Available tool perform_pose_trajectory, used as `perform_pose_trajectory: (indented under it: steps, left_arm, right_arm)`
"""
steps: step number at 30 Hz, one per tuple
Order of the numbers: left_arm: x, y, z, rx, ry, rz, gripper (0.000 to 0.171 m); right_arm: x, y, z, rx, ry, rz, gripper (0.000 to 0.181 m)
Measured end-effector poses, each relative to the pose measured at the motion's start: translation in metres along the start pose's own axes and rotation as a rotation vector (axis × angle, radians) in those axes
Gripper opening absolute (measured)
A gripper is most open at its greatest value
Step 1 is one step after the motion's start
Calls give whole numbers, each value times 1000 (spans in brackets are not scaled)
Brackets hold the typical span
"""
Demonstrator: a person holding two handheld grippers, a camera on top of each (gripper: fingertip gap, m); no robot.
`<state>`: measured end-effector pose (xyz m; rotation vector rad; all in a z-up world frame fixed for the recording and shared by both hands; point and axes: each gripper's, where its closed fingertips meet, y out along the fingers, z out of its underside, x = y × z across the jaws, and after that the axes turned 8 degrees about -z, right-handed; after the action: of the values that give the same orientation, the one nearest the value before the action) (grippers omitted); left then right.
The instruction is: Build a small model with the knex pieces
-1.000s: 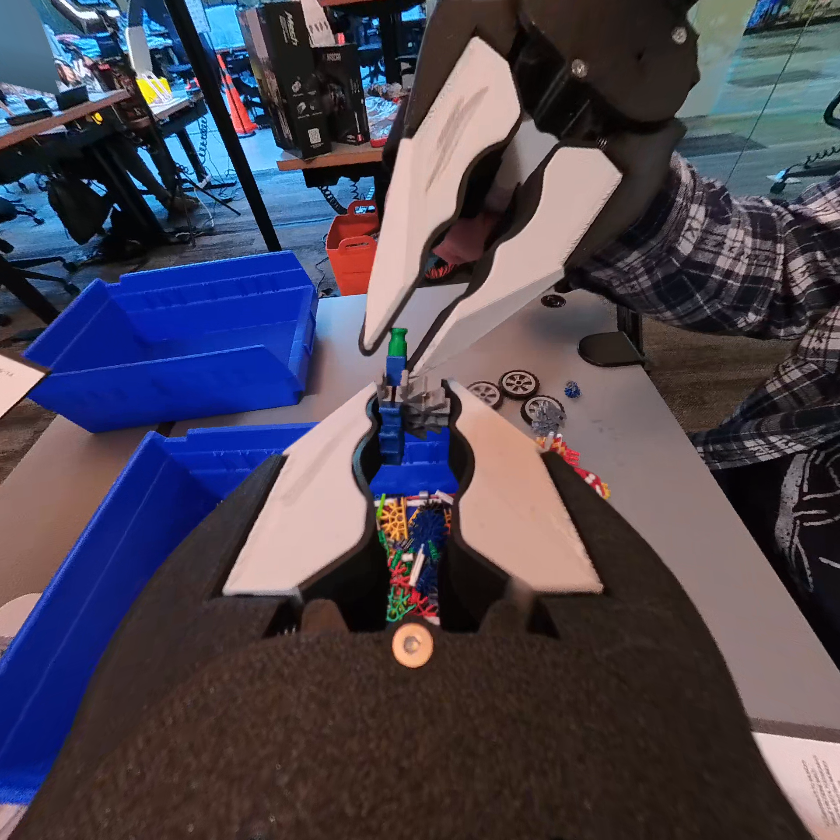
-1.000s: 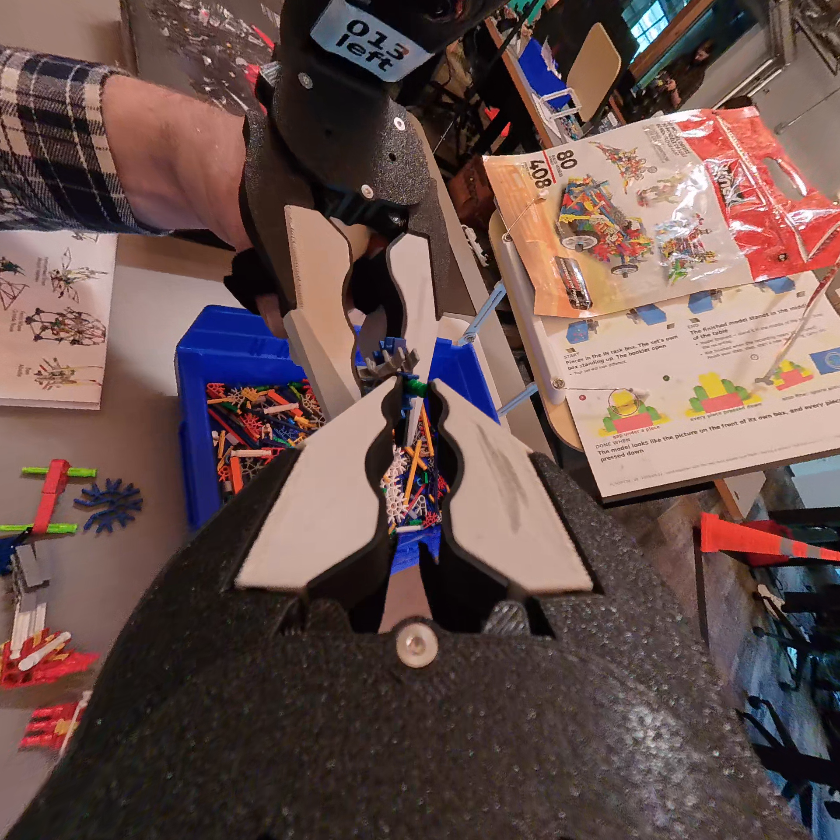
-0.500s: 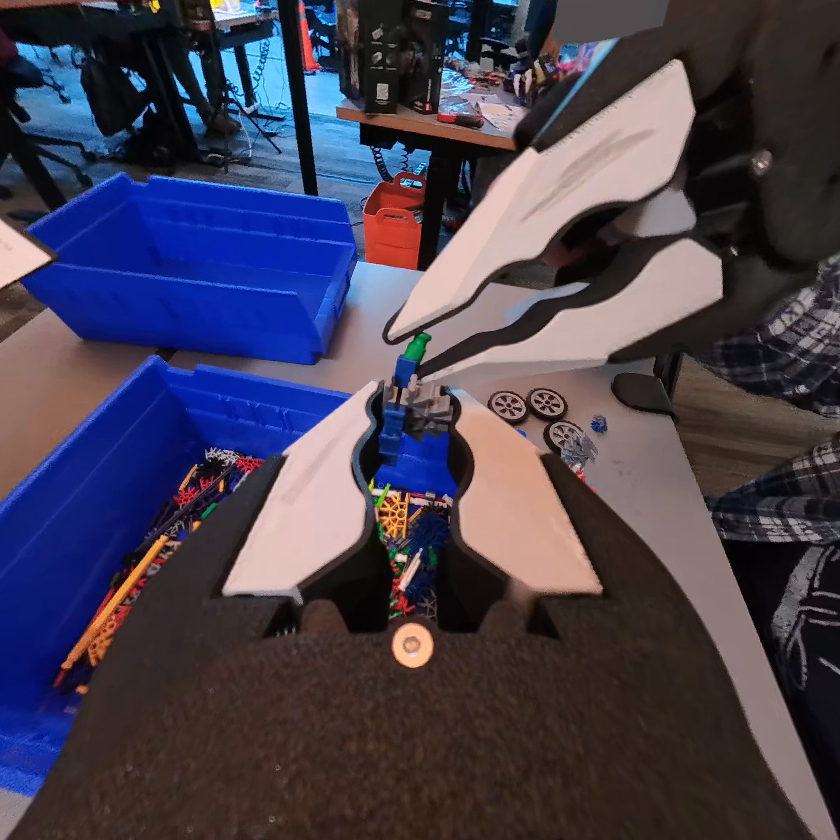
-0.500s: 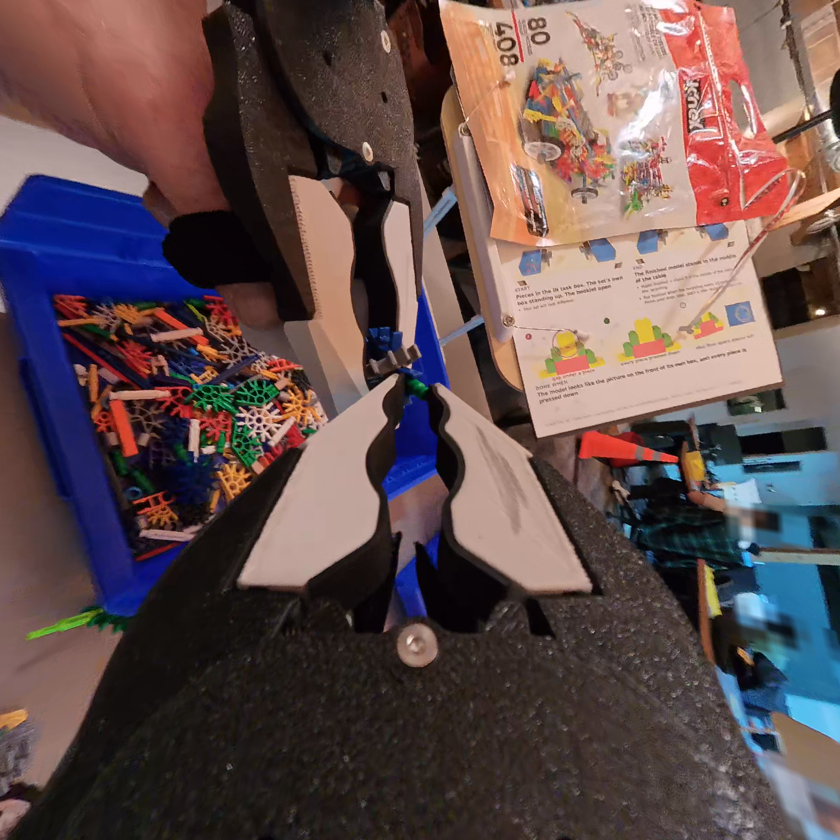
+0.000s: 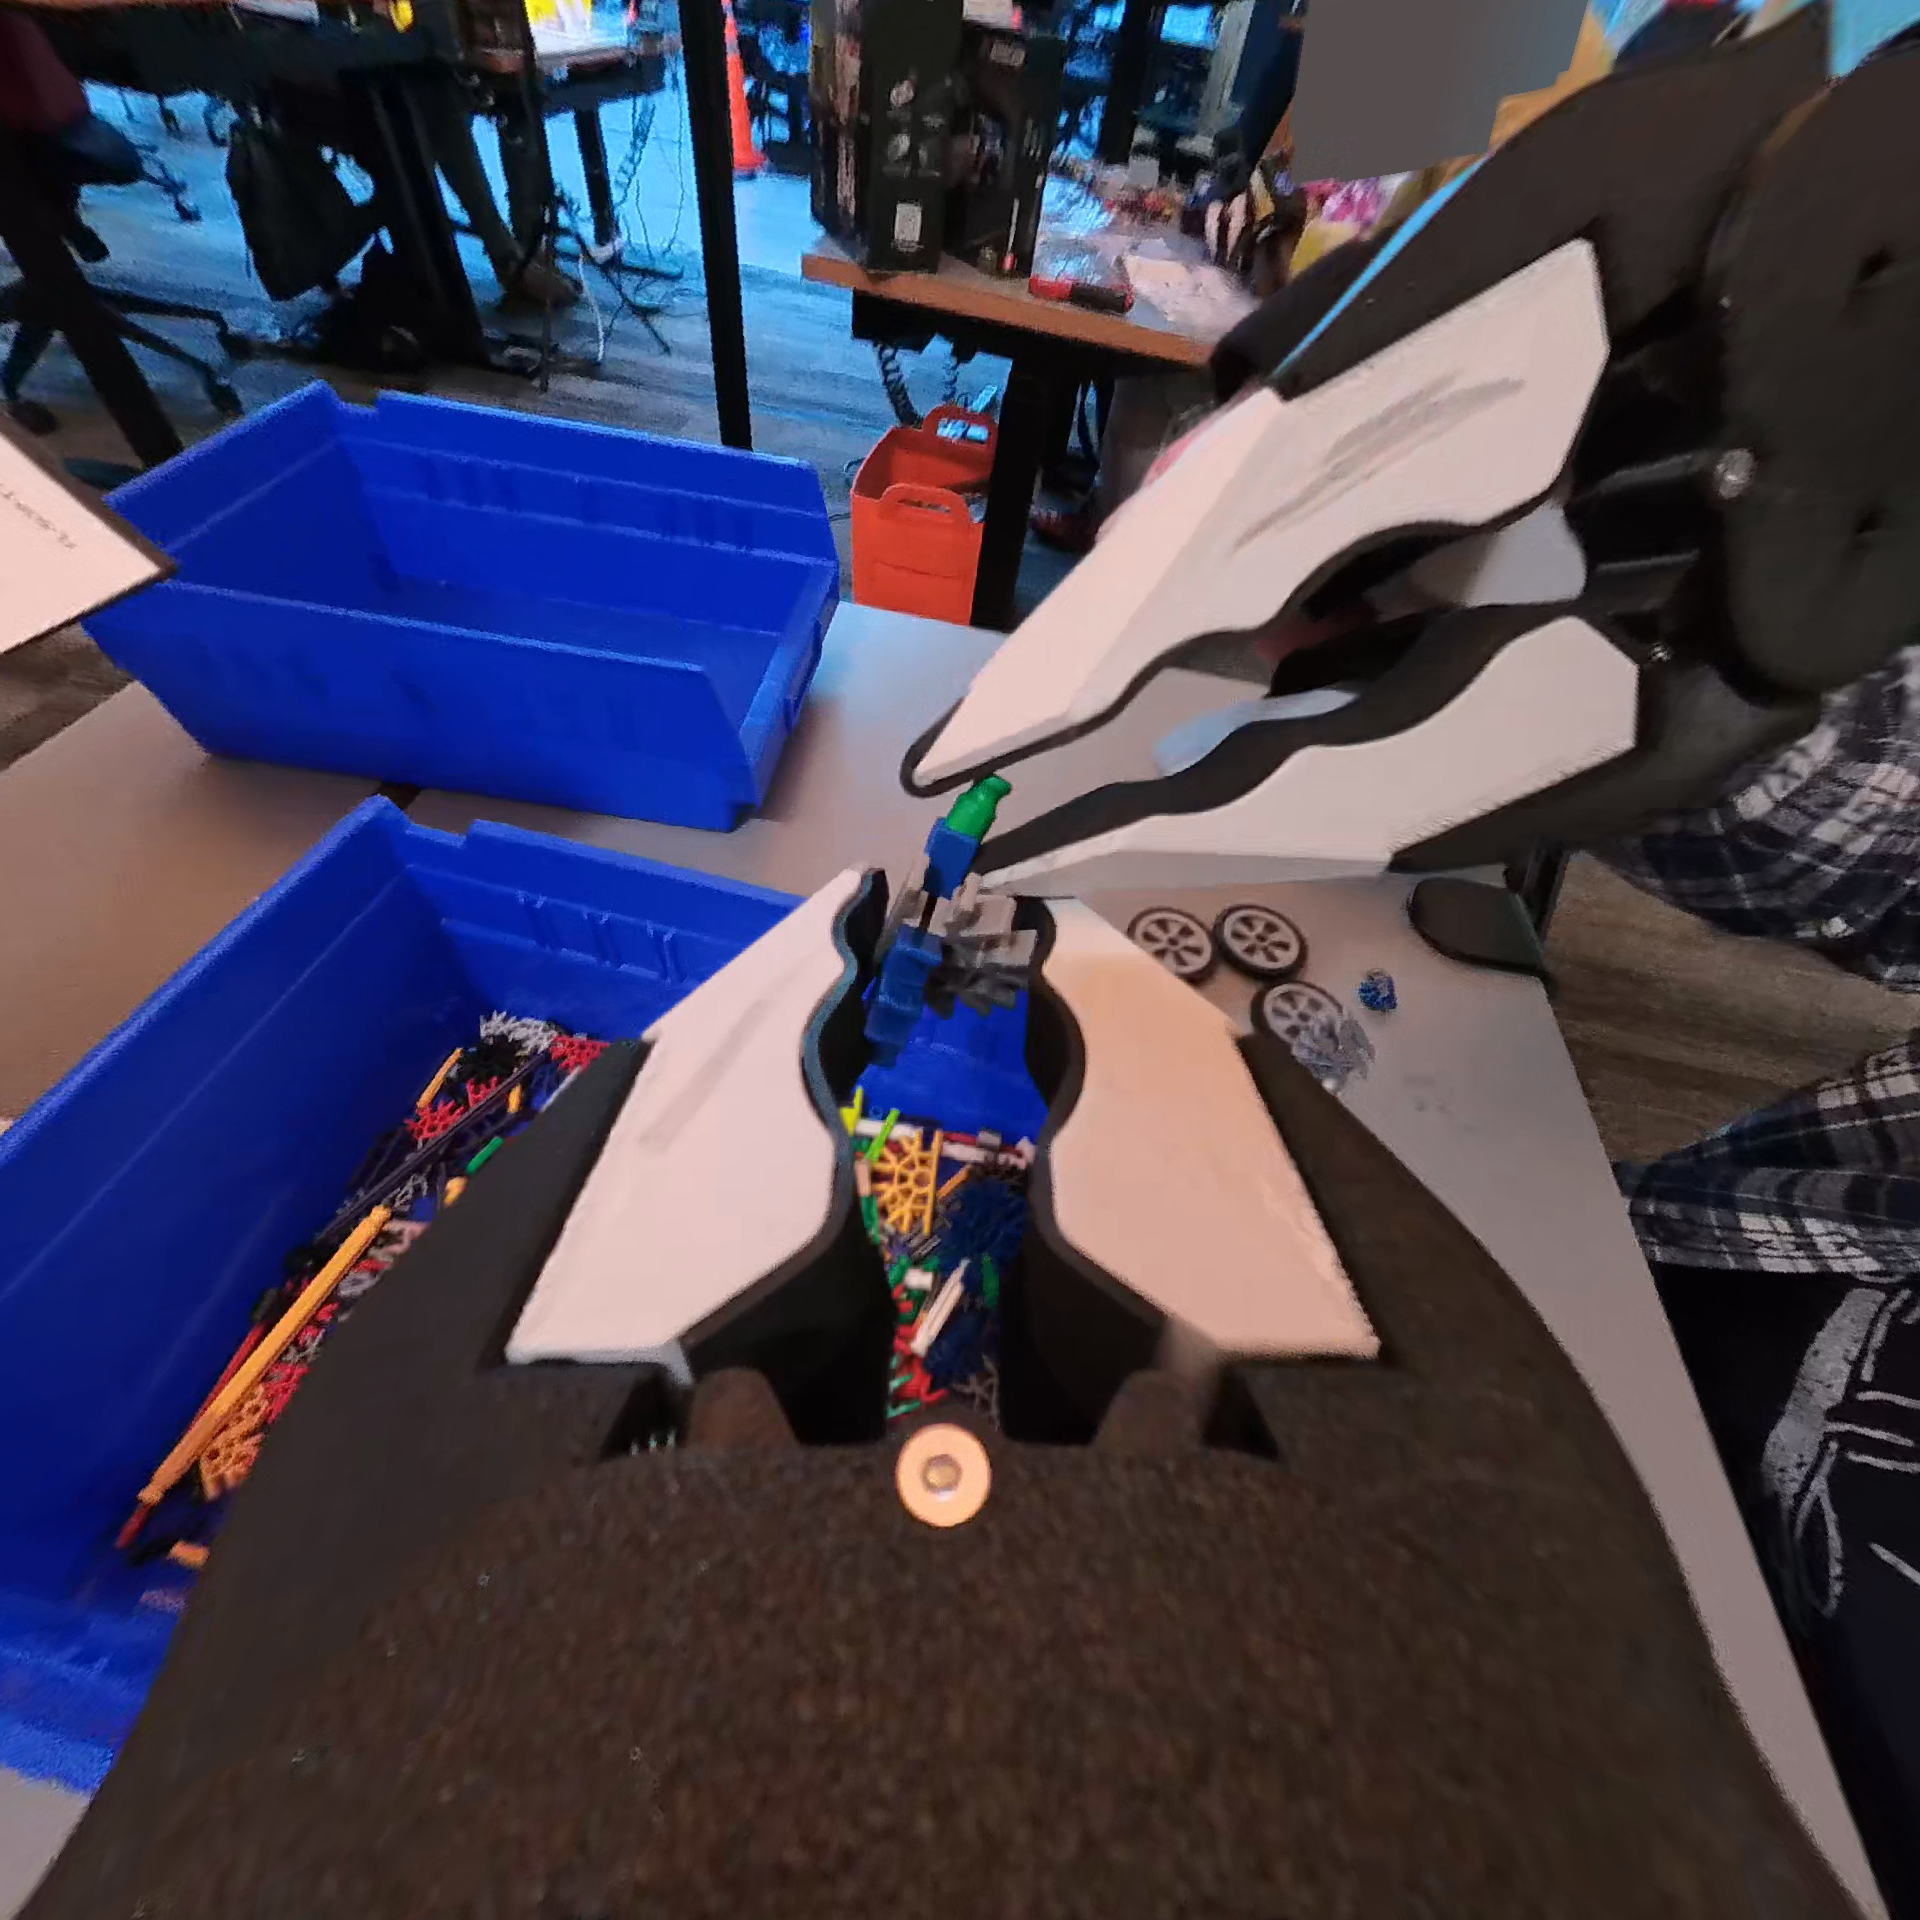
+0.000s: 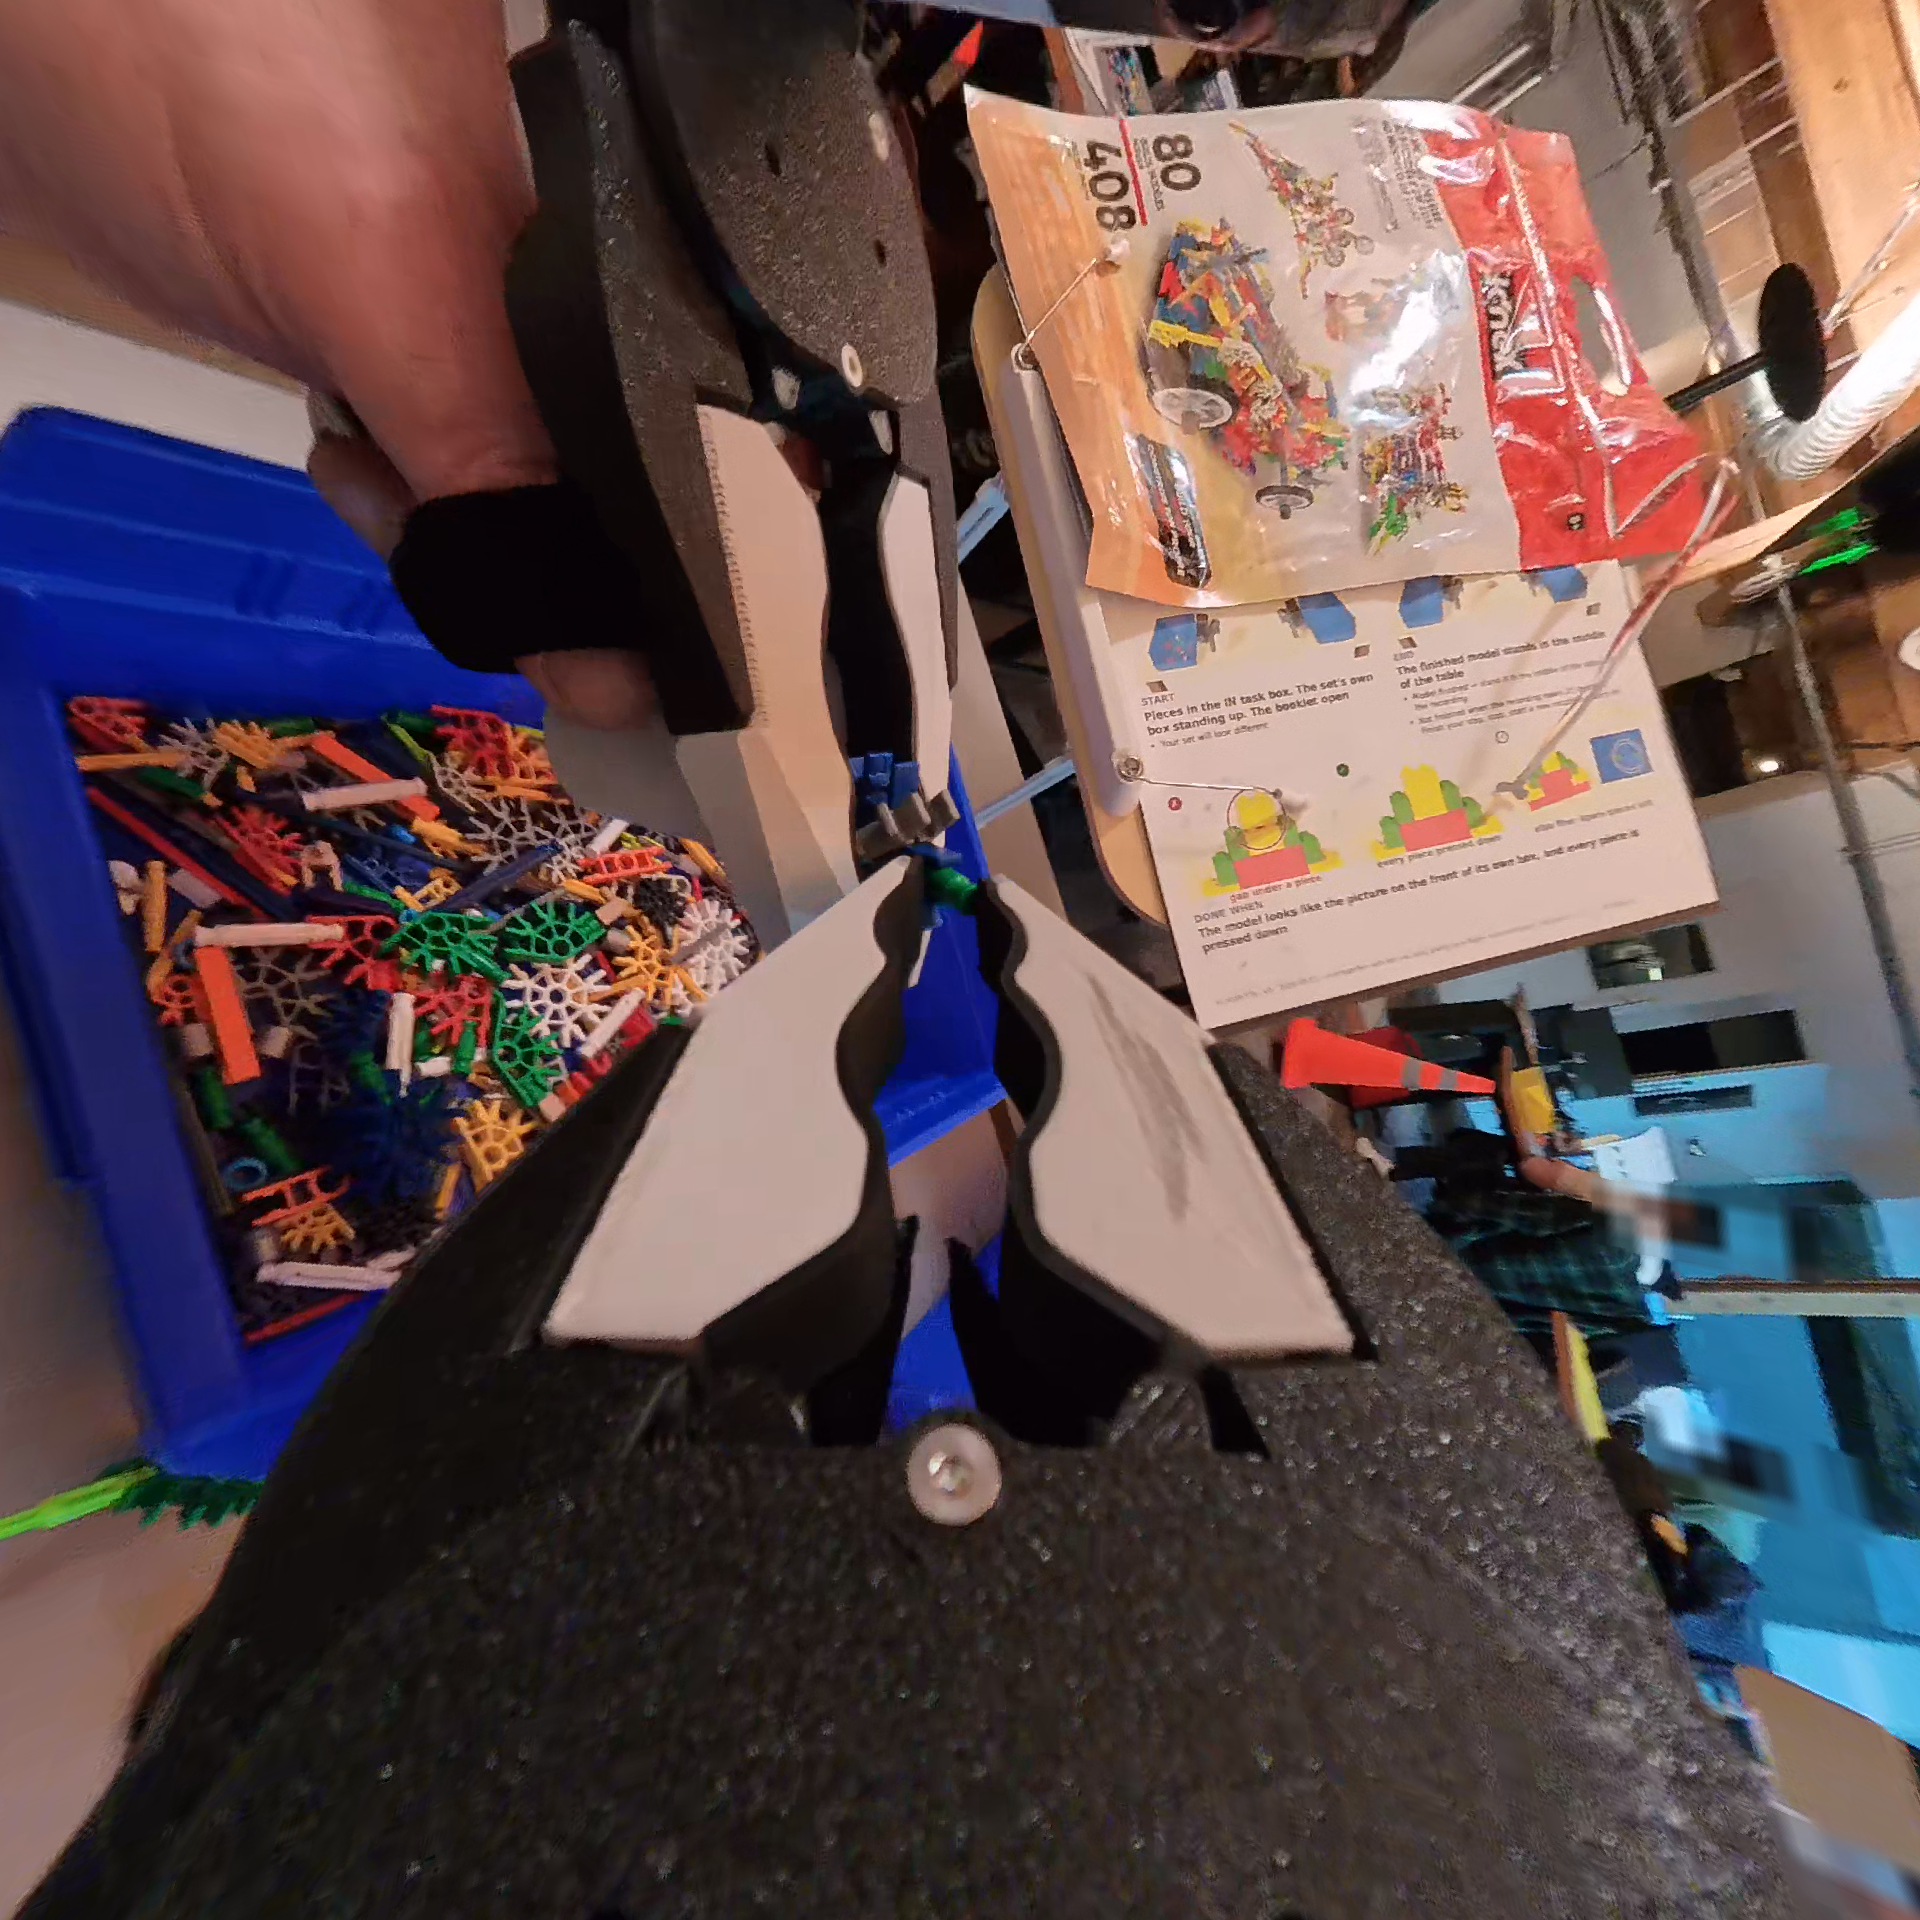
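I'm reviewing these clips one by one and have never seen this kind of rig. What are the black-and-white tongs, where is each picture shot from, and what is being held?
There is no robot here: a person holds one pair of hand-operated tongs in each hand, and a wide-angle camera on each looks forward along its two fingers.

In the left wrist view, the left tongs are closed on a small assembly of grey and blue connectors. The right tongs come in from the right, pinching the green rod that sticks out of the assembly's top.

The right wrist view shows the same meeting from the other side.

Below is a grey table with a blue bin full of colourful building pieces, a second blue bin behind it, and three small wheels.
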<state>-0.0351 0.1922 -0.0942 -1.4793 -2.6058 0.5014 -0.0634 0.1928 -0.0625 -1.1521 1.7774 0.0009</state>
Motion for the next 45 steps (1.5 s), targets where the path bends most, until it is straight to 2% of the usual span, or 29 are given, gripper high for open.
perform_pose_trajectory:
  steps: [5,11,16,19,24,29,33,37,41,45]
  left_arm:
    - [6,2,-1,-12,-35,-26,20]
    - [6,4,0,-16,-40,-22,20]
    - [-6,-8,-14,-93,62,25,22]
    - [-17,-15,-14,-88,120,77,22]
    - [-34,-22,-8,-54,192,152,22]
    - [-39,-25,-3,-13,267,138,21]
    - [-32,-24,-6,-7,227,100,21]
    - [-19,-11,-7,0,94,50,20]
    - [-9,1,-3,16,17,1,20]
    - [-9,6,-3,-3,-46,18,20]
  right_arm:
    - [-3,3,1,53,-102,97,7]
    - [-4,3,2,73,-156,134,6]
    - [-2,-8,-8,-101,87,-26,7]
    - [4,-15,-15,-210,192,-153,6]
    - [18,-27,-23,-293,245,-329,4]
    - [25,-32,-25,-299,243,-373,3]
    - [19,-29,-23,-248,202,-286,2]
    - [8,-19,-9,-79,67,-104,4]
    - [5,-11,3,28,-62,30,4]
    - [2,-12,6,70,-147,113,5]
